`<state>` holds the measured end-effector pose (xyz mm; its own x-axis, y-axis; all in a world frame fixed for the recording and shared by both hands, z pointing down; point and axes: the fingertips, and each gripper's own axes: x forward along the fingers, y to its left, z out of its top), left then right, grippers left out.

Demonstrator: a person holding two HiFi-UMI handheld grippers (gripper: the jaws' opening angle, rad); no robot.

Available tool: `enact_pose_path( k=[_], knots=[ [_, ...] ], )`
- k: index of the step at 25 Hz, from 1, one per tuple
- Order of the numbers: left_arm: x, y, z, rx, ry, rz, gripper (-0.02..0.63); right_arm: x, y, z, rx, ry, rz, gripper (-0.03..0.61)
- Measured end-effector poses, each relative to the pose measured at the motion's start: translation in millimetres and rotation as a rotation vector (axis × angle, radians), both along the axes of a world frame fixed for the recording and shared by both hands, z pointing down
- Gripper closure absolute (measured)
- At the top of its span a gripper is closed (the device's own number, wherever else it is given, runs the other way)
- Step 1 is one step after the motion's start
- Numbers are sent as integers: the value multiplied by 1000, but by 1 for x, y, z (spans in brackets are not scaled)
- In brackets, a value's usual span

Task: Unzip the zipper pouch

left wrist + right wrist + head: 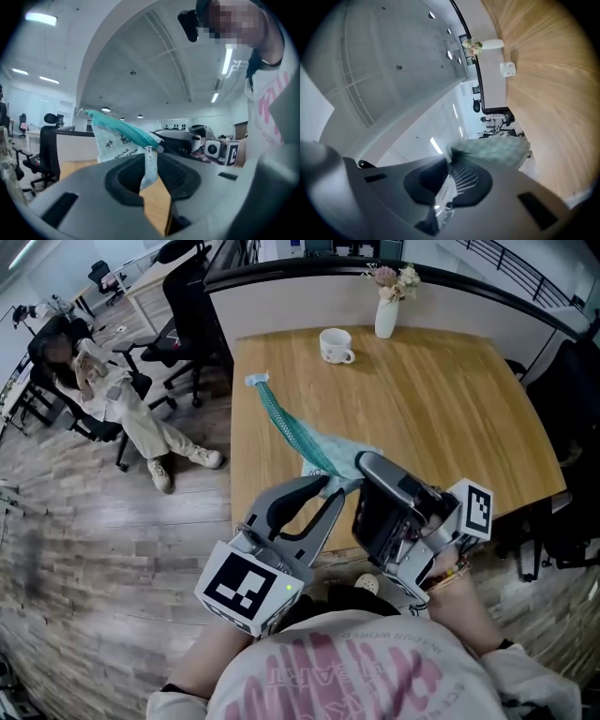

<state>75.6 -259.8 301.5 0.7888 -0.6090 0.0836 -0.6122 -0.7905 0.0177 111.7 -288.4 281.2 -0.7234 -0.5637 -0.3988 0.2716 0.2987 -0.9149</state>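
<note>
so that drawing them apart can open it, the left gripper [151, 176] clamps the pull tab [149, 165] at its tips; the right gripper [449, 180] pinches the zipper pouch [492, 152] as anchor.

The left gripper [330, 489] points about level, up and to the right in the head view, jaws closed on the pull tab [149, 169] of the pouch [314, 444]. The right gripper [366, 465] sits close beside it, tilted upward, jaws clamped on the pouch's fabric edge. The tips nearly meet. The left forearm [202, 662] and the right hand [450, 568] are held close to the torso.
</note>
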Motion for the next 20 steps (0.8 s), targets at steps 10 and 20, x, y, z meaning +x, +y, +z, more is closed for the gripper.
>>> enact_pose_path(
  k=[10,20],
  knots=[
    [-46,27,20,45,-108,-138,526,-54,35,15,-57,25,30,566],
    [-57,47,20,26,-86,-93,611,-60,41,21,-9,176,100,552]
  ],
)
